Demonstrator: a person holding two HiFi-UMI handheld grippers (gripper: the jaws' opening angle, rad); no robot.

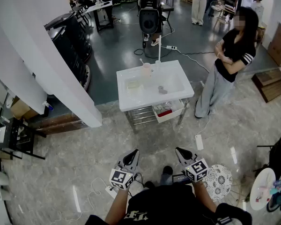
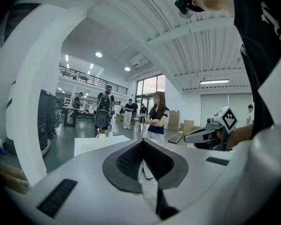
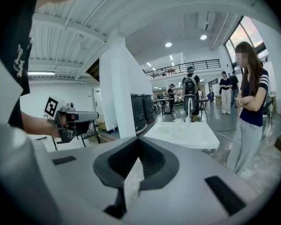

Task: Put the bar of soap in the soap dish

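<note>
A white sink unit (image 1: 178,95) stands a few steps ahead on a metal stand. On its top lie a pale greenish flat thing (image 1: 132,84), a pink cup (image 1: 146,69) and a small dark thing (image 1: 162,90); they are too small to tell soap from dish. My left gripper (image 1: 132,154) and right gripper (image 1: 179,152) are held close to my body, far from the sink, pointing toward it. Both are shut with nothing between the jaws. The sink top also shows in the right gripper view (image 3: 182,134) and in the left gripper view (image 2: 96,144).
A person (image 1: 229,64) stands with folded arms just right of the sink. A broad white column (image 1: 42,55) rises at the left, with black bins (image 1: 68,36) behind it. A basket (image 1: 168,110) hangs under the sink. Cables (image 1: 98,191) and a round stool (image 1: 220,182) lie near my feet.
</note>
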